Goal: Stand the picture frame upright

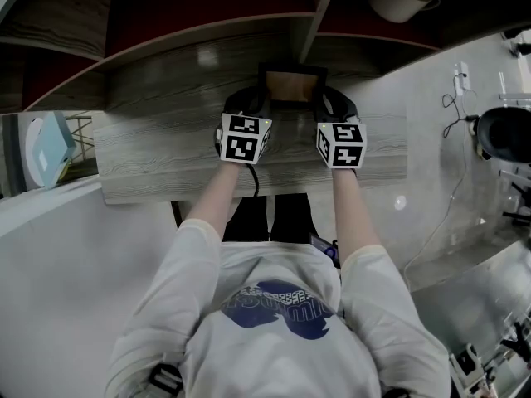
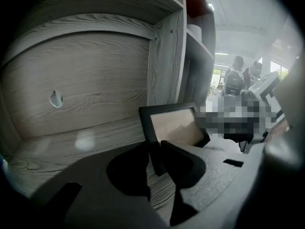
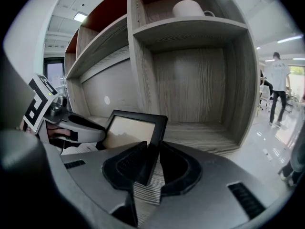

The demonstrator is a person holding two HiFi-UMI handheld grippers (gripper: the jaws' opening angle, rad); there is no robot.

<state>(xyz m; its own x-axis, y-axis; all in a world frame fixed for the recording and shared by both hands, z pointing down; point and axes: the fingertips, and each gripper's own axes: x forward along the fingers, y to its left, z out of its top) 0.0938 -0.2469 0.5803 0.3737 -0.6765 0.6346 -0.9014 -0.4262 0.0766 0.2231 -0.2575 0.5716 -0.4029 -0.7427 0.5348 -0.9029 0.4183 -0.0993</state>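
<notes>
Clamping the black picture frame point(image 1: 292, 84) by its side edges, the left claw point(image 2: 154, 150) and right claw point(image 3: 152, 150) cover its lower corners; the person's shirt print point(image 1: 278, 307) is illegible.

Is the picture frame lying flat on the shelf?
No, in the right gripper view the picture frame is tilted up, its side edge between the jaws of the right gripper.

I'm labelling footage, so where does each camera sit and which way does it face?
Head view: on the person's head, facing steeply down at the grey wooden shelf; forearms, white shirt show.
Left gripper view: on left tongs, facing the black-rimmed picture frame they clamp.
Right gripper view: on right tongs, facing that frame's other edge.
Shared: the frame.
</notes>
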